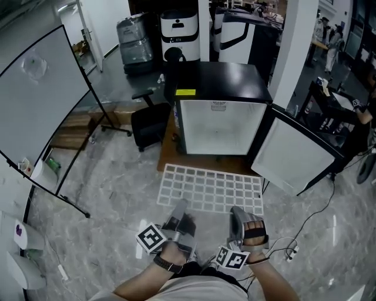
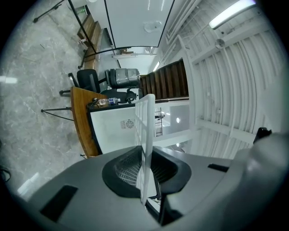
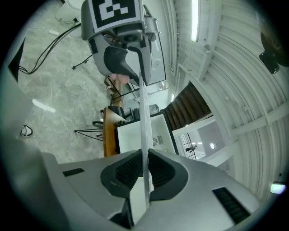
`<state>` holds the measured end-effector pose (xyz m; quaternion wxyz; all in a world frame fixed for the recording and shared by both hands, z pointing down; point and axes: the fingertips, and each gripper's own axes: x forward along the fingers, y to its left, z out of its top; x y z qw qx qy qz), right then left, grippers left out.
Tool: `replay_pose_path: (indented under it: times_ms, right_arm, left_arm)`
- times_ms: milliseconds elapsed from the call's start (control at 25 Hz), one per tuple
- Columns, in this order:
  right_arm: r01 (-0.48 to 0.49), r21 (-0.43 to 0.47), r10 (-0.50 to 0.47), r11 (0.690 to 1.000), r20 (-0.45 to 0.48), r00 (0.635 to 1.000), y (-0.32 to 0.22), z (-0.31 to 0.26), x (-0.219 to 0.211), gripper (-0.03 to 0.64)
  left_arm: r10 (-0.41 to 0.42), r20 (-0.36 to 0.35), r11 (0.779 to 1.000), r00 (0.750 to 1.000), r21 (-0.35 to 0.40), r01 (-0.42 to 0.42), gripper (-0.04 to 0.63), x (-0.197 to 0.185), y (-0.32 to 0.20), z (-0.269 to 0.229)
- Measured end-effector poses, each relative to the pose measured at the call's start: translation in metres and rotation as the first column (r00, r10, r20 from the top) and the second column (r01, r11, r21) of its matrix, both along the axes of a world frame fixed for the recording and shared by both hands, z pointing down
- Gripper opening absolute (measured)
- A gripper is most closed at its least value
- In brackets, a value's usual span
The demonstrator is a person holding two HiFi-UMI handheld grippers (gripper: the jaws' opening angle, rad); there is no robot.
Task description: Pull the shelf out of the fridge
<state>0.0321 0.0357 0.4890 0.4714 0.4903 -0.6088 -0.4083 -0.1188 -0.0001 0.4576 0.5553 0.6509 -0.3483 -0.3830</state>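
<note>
Already clear of the fridge [image 1: 220,82], the shelf [image 1: 211,187] is clamped by left gripper [image 1: 179,206] and right gripper [image 1: 235,211], door [image 1: 294,156] open aside

1. A black office chair [image 1: 150,124] stands on a grey, marble-veined floor [image 1: 111,188] that gleams in patches.
2. Left of the chair, a big white panel [image 1: 41,94] in a thin black frame leans on a spindly black stand.
3. Between that stand and the chair lie low brown boxes [image 1: 73,130].
4. Behind the chair, a grey machine [image 1: 135,44] and a white-and-black machine [image 1: 179,29] stand side by side.
5. Well to the chair's right rises a broad white pillar [image 1: 294,53], with a dark desk [image 1: 329,97] beyond it.
6. Nearer me, right of the chair, loose cables [image 1: 289,251] trail over the floor.
7. High above the chair, a tube light [image 2: 232,12] runs along a ribbed white ceiling.
</note>
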Motion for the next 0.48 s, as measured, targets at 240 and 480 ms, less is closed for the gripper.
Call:
replay_pose_path:
  times_ms: [240,480]
  right_arm:
    - [0.029,0.021,-0.029,0.999,-0.015,0.999,0.012,-0.009,0.022,0.048]
    - [0.040,0.025,-0.039,0.999,-0.021,0.999,0.027,-0.011,0.040,0.048]
  left_arm:
    - [-0.027,-0.003,0.999,1.000,0.020,0.027,0.038,0.020,0.016,-0.006]
    - [-0.032,0.001,0.999,0.999,0.024,0.032,0.038,0.038,0.031,-0.009]
